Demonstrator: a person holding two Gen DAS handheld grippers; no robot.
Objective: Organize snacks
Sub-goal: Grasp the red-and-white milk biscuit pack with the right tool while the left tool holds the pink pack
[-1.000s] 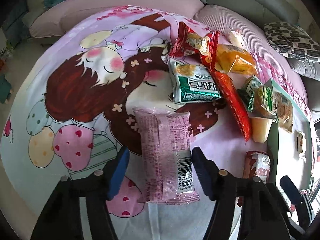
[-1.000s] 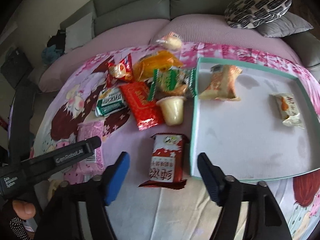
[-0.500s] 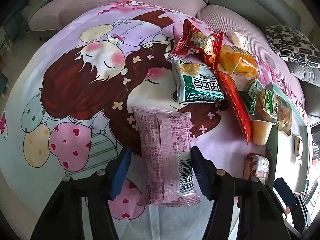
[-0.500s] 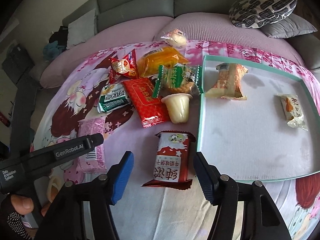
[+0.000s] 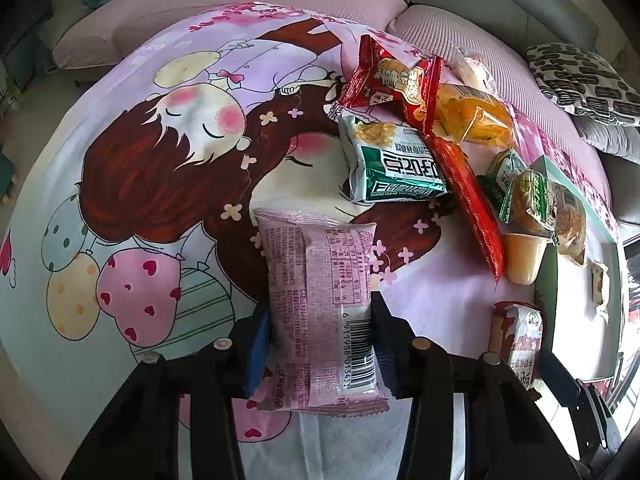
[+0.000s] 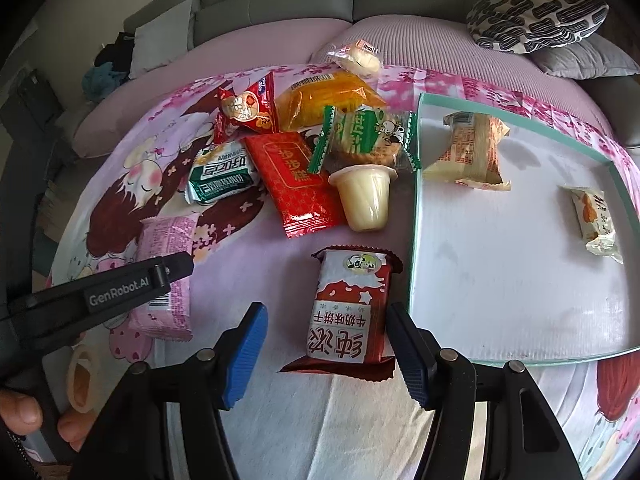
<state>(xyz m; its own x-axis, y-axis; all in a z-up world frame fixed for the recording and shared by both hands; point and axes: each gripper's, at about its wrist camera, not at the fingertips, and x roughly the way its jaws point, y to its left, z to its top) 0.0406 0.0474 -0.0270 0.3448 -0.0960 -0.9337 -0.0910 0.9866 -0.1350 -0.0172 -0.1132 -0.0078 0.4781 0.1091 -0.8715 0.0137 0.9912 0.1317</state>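
Observation:
My left gripper (image 5: 318, 346) is shut on a pink snack packet (image 5: 320, 280), its blue pads against both long sides; the packet lies on the cartoon cloth and also shows in the right wrist view (image 6: 166, 248). My right gripper (image 6: 326, 352) is open and straddles a red-and-white biscuit packet (image 6: 350, 312), pads apart from it. A white tray with a green rim (image 6: 414, 216) lies to the right and holds two wrapped snacks (image 6: 470, 152).
A pile of snacks lies behind: a green packet (image 6: 222, 176), red packets (image 6: 298, 182), an orange bag (image 6: 326, 98), a jelly cup (image 6: 366, 198) and a green-wrapped cake (image 6: 368, 138). A grey sofa and a patterned cushion (image 6: 536, 18) stand behind.
My left gripper has closed in from open onto the pink packet. My right gripper has moved forward around the red-and-white packet and stays open.

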